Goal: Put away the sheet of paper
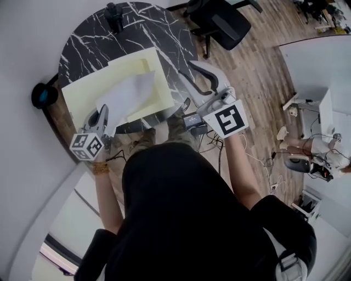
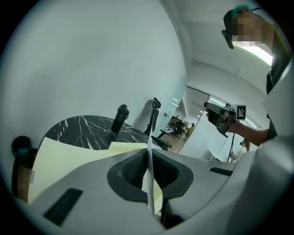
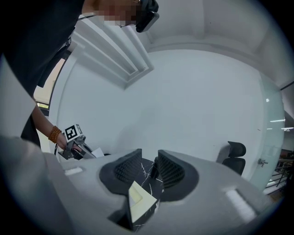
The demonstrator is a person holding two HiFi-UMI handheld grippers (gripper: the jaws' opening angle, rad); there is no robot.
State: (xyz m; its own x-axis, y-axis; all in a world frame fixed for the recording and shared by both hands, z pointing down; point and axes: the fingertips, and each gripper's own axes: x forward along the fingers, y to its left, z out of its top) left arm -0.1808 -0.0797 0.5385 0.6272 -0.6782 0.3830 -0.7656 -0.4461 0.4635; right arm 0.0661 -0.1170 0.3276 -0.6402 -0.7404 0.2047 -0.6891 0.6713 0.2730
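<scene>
One white sheet of paper [image 1: 129, 94] sits over the open yellow folder [image 1: 82, 93] toward the counter's [image 1: 93, 38] near edge, with its near edge pinched in the closed left claw [image 1: 104, 119]. Judged light, limp and quick to crease; an edge hold suits it. Right claw [image 1: 193, 82] gapes empty by the right edge. Black bottle [image 1: 115, 16] at far edge, office chair [image 1: 219, 24] beyond; neither obstructs.

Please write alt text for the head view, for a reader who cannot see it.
Seen from above, a person's left tongs pinch a white sheet of paper over a pale yellow folder on a round black marble table. The right tongs, open, are near the folder's right corner.
</scene>
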